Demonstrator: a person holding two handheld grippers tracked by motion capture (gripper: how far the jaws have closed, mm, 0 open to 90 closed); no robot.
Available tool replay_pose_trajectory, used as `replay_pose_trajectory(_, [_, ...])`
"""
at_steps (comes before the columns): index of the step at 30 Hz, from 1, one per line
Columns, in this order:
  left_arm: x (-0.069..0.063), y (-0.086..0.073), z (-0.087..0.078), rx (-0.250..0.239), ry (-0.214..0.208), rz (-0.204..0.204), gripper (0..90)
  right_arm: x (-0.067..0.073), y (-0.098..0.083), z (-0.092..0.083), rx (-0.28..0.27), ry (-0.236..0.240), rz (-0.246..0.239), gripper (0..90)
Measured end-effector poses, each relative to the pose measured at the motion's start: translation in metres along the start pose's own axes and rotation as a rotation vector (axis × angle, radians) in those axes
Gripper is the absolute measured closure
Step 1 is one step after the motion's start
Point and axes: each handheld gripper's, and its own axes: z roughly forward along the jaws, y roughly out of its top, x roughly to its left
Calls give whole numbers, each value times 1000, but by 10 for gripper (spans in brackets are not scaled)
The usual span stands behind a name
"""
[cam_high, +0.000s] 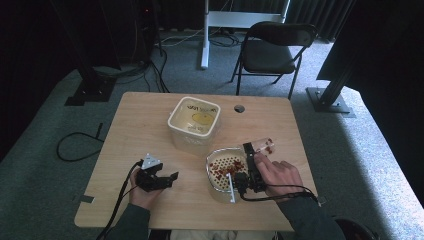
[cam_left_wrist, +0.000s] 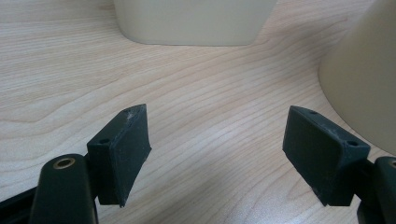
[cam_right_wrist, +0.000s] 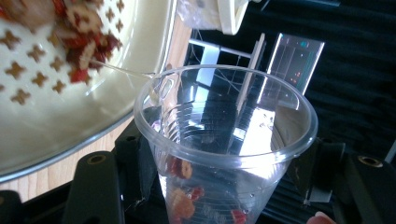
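Observation:
A clear plastic cup (cam_high: 263, 145) lies tipped on its side at the right rim of a cream strainer bowl (cam_high: 215, 178), and my right gripper (cam_high: 252, 152) is shut on it. In the right gripper view the cup (cam_right_wrist: 224, 140) has its mouth toward the camera, between both jaws, with a few red pieces at its bottom. The strainer (cam_right_wrist: 70, 116) beside it holds red and pale bits on a perforated floor. My left gripper (cam_high: 169, 179) rests on the table left of the strainer. Its jaws (cam_left_wrist: 217, 112) stand open over bare wood.
A square cream container (cam_high: 194, 122) stands mid-table behind the strainer; its wall (cam_left_wrist: 194, 21) lies ahead of the left gripper. A white handle (cam_high: 231, 189) sticks out from the strainer toward the front edge. A folding chair (cam_high: 272, 50) stands beyond the table.

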Motion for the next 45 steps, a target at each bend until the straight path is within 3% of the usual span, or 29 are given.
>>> replay_pose_trajectory(3, [0,0,0,2,0,-2,235,1,0,0,15,0,-8,345])
replay_pose_trajectory(6, [0,0,0,2,0,1,235,2,5,-5,-30,0,-13,348])
replay_pose_trajectory(10, [0,0,0,0,0,-2,235,1,1,-1,15,-16,-22,348])
replay_pose_trajectory(14, [0,0,1,3,0,-2,235,3,6,-6,-25,-8,-49,349])
replay_pose_trajectory(17, [0,0,0,2,0,-2,235,-1,3,-1,10,-25,-26,349])
replay_pose_trajectory(21, [0,0,1,3,0,-2,235,2,8,-5,-41,-10,-44,349])
replay_pose_trajectory(22, [0,0,0,2,0,-3,235,-1,3,-1,-7,-26,-17,350])
replay_pose_trajectory(23, [0,0,1,3,0,-4,235,-2,3,-1,2,-29,-20,350])
replay_pose_trajectory(26, [0,0,1,4,0,-2,235,2,9,-4,-55,-17,-39,349])
replay_pose_trajectory(28, [0,0,0,3,-1,-4,235,-1,6,-3,-30,-30,-2,350])
replay_pose_trajectory(29, [0,0,1,5,0,-2,235,-2,5,-2,-18,-30,-4,350])
replay_pose_trajectory(31, [0,0,1,9,-1,-3,235,1,8,-4,-47,-24,-33,349])
replay_pose_trajectory(34, [0,0,1,7,-1,0,235,-3,5,-3,-28,-38,-1,350])
replay_pose_trajectory(36, [0,0,2,11,-1,-1,235,1,8,-4,-44,-22,-31,350])
replay_pose_trajectory(38, [0,0,1,8,-1,0,235,1,10,-5,-52,-22,-31,350])
replay_pose_trajectory(40, [0,0,1,8,0,0,235,-3,6,-3,-35,-34,7,350])
replay_pose_trajectory(43, [0,0,2,11,-1,0,235,1,11,-7,-54,-23,-40,350])
replay_pose_trajectory(45, [0,0,2,9,-1,0,235,-3,8,-5,-40,-37,1,350])
